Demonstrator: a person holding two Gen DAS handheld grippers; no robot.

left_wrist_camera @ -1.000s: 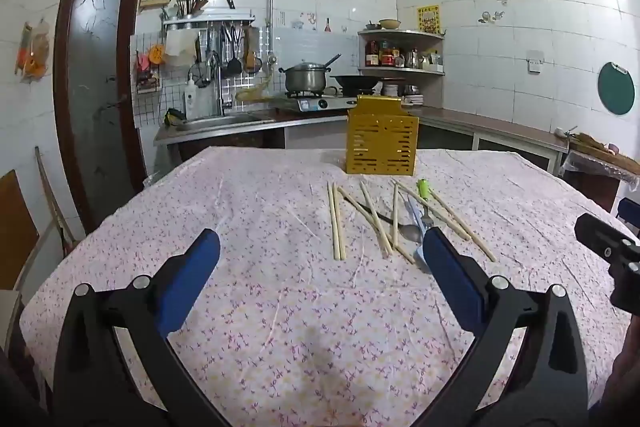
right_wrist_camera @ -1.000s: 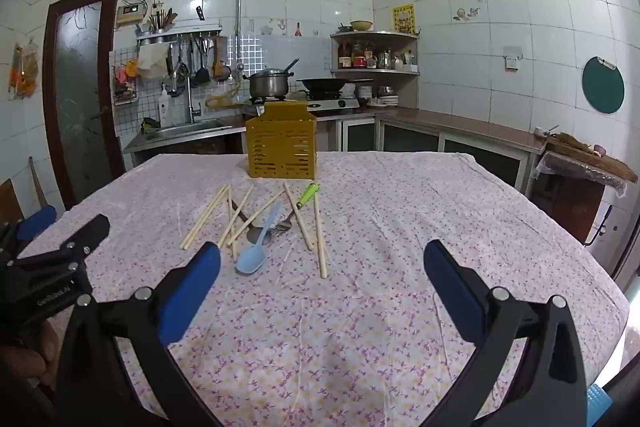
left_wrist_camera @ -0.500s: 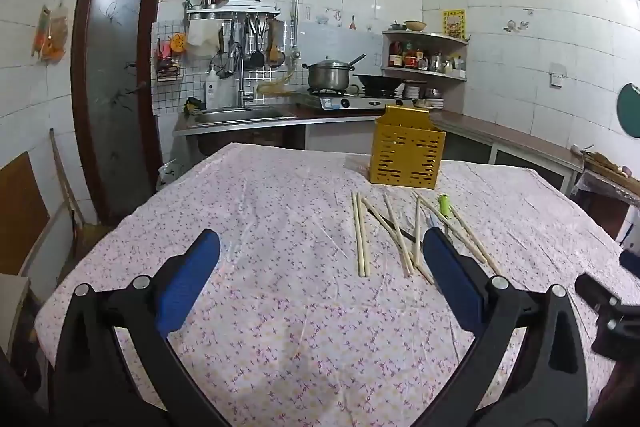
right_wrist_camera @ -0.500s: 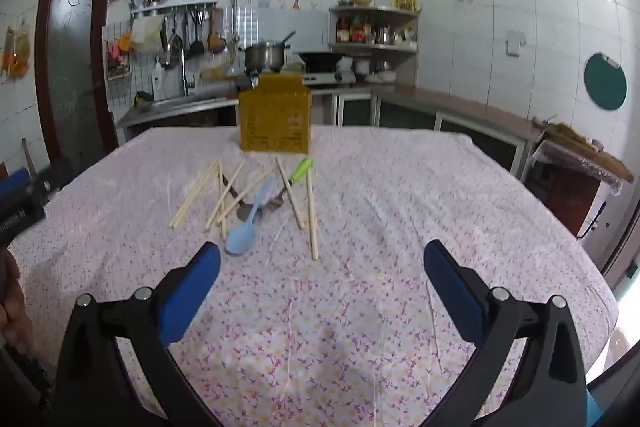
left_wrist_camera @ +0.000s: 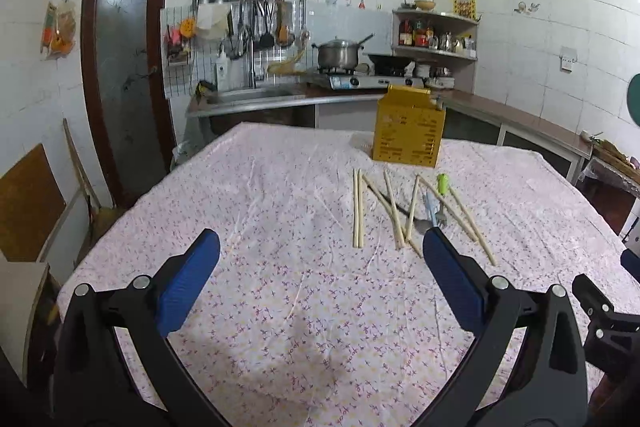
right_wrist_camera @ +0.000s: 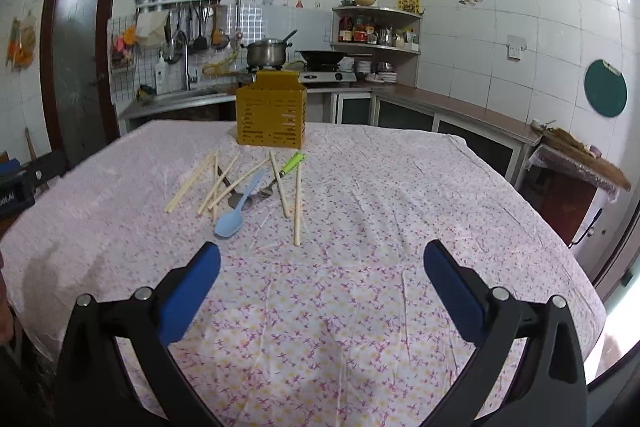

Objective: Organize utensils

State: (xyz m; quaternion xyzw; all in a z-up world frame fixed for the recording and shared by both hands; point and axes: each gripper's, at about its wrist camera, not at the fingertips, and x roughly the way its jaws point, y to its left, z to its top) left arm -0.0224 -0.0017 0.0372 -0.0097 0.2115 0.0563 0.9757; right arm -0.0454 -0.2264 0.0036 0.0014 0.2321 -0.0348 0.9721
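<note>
Both the left gripper (left_wrist_camera: 320,259) and right gripper (right_wrist_camera: 320,269) hover with jaws spread wide, empty. Chopsticks (right_wrist_camera: 296,203), blue spoon (right_wrist_camera: 234,213) and fork (right_wrist_camera: 280,179) lie crossed before the yellow holder (right_wrist_camera: 272,115). Risk: overlapping pieces may lift or scatter together during pickup.

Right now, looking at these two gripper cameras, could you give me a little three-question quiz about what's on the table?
1. True or false: the left gripper and the right gripper are both open and hold nothing.
2. Which lies nearest the right gripper? A) the yellow utensil holder B) the blue spoon C) the green-handled utensil
3. Fill in: the wooden chopsticks lie loose on the flowered ____, not in the holder.

Key: 1 true. 2 B. 3 tablecloth.
</note>
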